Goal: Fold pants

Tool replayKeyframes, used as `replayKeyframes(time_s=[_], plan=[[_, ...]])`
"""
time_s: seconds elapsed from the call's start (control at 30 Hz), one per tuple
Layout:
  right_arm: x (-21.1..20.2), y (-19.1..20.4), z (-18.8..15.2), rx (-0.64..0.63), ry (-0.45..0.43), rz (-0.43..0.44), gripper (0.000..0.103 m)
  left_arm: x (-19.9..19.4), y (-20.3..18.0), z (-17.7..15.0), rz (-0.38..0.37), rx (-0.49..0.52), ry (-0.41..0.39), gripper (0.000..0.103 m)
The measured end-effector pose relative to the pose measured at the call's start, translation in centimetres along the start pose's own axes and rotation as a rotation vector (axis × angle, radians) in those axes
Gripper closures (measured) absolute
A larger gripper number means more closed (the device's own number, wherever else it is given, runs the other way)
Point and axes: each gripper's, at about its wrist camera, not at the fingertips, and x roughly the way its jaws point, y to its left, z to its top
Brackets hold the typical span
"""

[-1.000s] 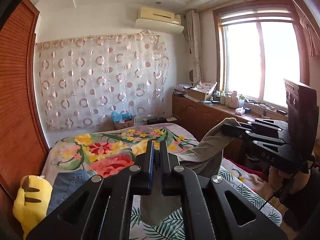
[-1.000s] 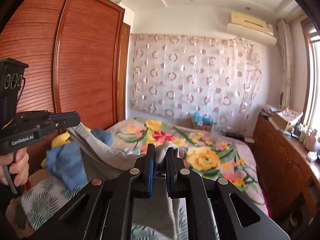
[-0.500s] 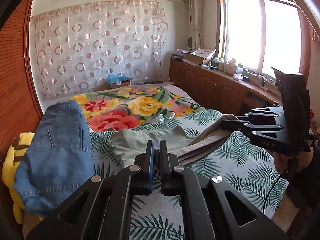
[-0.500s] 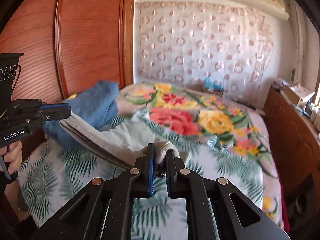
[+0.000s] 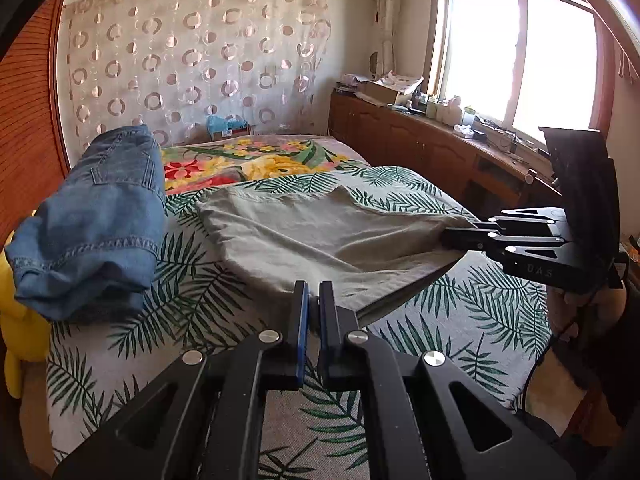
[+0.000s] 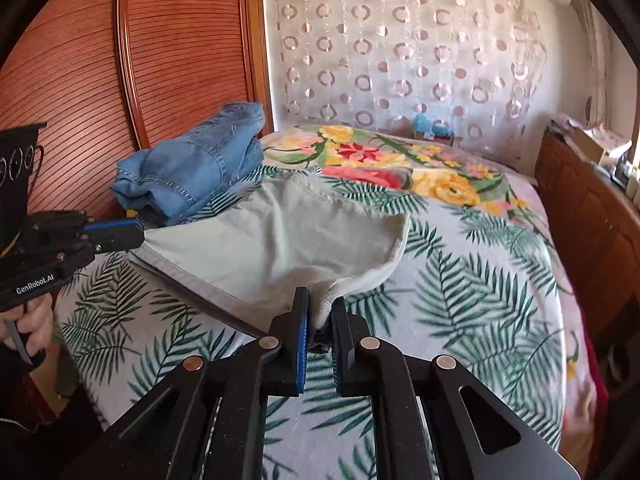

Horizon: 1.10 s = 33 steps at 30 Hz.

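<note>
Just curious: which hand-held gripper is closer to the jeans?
Left. The left hand-held gripper grips the pants beside the jeans; the right hand-held gripper is farther off.

Between the left gripper (image 5: 313,304) fingers the grey pants (image 5: 320,236) edge is mostly hidden. Beyond and left of it, jeans (image 5: 96,220) cover a yellow toy (image 5: 20,320), perhaps plush. Sill clutter (image 5: 440,106) far right is too small to tell.

My black grippers' blue-padded fingers (image 5: 301,312) hold grey-green cotton pants (image 5: 320,236) over palm-leaf-printed bedspread (image 5: 192,288), beside faded blue denim jeans (image 5: 100,216).
</note>
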Motion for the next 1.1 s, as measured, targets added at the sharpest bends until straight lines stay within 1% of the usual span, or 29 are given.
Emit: replayKeyframes(time_s=[0.3, 0.47, 0.6, 0.8, 0.83, 1.0, 1.03, 1.1], plan=[[0.1, 0.0, -3.0, 0.046, 0.032, 0.040, 0.094, 0.0, 0.4, -3.0, 0.001, -0.055, 0.050, 0.097], [0.1, 0.0, -3.8, 0.065, 0.047, 0.051, 0.094, 0.2, 0.3, -4.4, 0.020, -0.057, 0.077, 0.097], [0.9, -0.3, -4.3, 0.075, 0.057, 0.039, 0.094, 0.8, 0.7, -5.4, 0.024, -0.076, 0.099, 0.097], [1.8, -0.1, -5.6, 0.079, 0.081, 0.011, 0.094, 1.5, 0.3, -6.1, 0.045, -0.059, 0.119, 0.097], [1.8, 0.0, -5.6, 0.080, 0.073, 0.007, 0.094, 1.5, 0.3, -6.2, 0.047, -0.061, 0.120, 0.097], [1.8, -0.5, -5.8, 0.114, 0.055, 0.031, 0.094, 1.8, 0.5, -6.3, 0.067, -0.082, 0.124, 0.097], [1.8, -0.4, -5.9, 0.112, 0.055, 0.031, 0.094, 1.8, 0.5, -6.3, 0.068, -0.087, 0.123, 0.096], [1.8, -0.3, -6.1, 0.102, 0.053, 0.024, 0.094, 1.8, 0.5, -6.3, 0.078, -0.088, 0.121, 0.090]])
